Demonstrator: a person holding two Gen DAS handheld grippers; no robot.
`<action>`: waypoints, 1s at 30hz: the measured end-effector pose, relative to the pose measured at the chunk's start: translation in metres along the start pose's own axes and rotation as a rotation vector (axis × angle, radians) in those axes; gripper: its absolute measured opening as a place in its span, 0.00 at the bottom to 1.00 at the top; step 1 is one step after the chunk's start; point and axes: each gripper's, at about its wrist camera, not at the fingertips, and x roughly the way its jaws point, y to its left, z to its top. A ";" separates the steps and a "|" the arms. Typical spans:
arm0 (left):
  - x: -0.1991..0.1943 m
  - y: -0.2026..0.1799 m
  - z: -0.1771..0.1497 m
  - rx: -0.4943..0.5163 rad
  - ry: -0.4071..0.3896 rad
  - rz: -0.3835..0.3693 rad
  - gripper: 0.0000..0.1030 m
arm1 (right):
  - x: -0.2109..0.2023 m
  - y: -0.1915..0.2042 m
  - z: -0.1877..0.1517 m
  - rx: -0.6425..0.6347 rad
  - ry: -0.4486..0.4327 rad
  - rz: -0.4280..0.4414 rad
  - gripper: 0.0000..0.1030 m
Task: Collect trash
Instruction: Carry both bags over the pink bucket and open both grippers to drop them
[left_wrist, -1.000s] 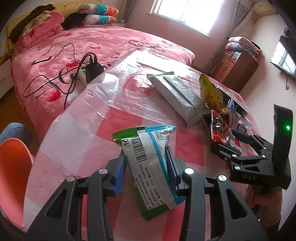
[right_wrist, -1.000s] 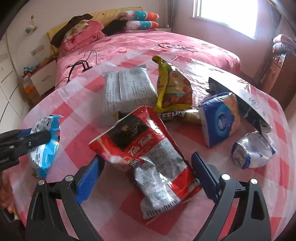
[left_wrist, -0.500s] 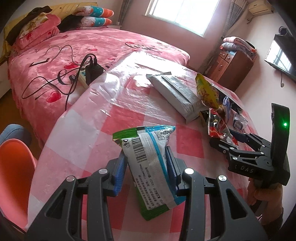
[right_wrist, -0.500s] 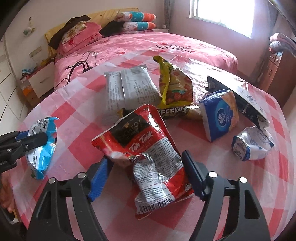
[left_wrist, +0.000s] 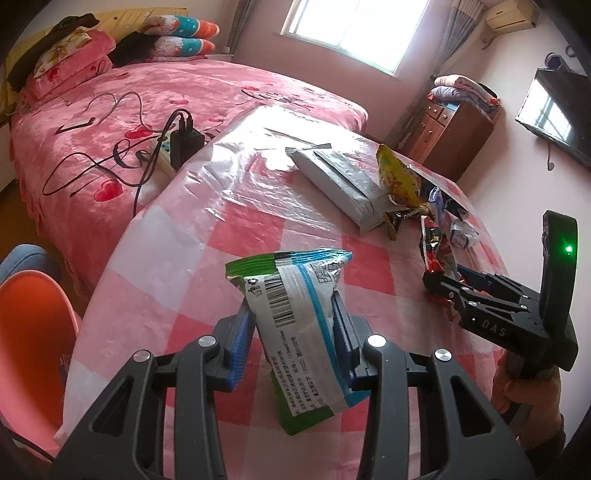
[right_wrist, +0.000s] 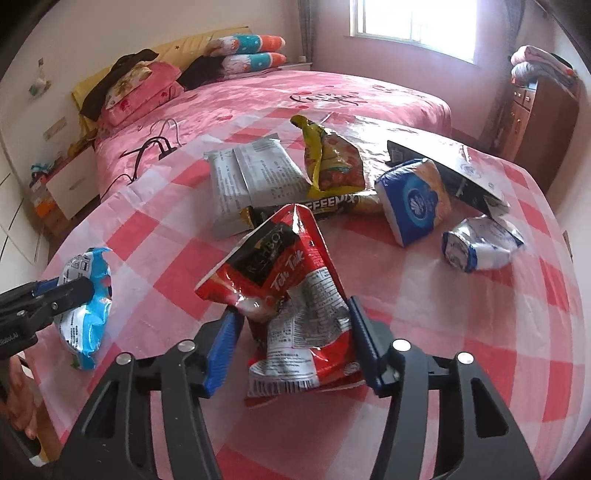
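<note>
Trash everywhere on the checked table (right_wrist: 461, 332): at left, the blue-green wrapper (left_wrist: 299, 328) sits pinched in the left gripper (left_wrist: 291, 332), light and crinkly. Rightward, the right gripper (right_wrist: 295, 347) squeezes the red packet (right_wrist: 291, 295) mid-body — slippery foil, probably best gripped at the crumpled waist.

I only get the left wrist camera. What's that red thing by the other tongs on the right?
Observer: A crumpled red packet with a black panel; the right tongs are clamped on its sides.
Visitor: Anything beyond it I'm missing?
Observer: A blue tissue pack lies past it on the checked tablecloth.
Visitor: And my own packet?
Observer: Its far side, gripped in the left tongs, is bright blue: the blue-faced packet.
</note>
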 end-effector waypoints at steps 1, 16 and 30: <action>-0.002 0.001 -0.001 -0.001 -0.002 -0.002 0.40 | -0.002 0.001 -0.002 0.002 -0.001 0.000 0.54; -0.034 0.023 -0.004 -0.039 -0.056 -0.036 0.39 | -0.025 0.034 -0.002 0.034 -0.011 0.090 0.51; -0.078 0.071 -0.005 -0.117 -0.141 0.001 0.39 | -0.029 0.115 0.026 -0.043 0.003 0.269 0.51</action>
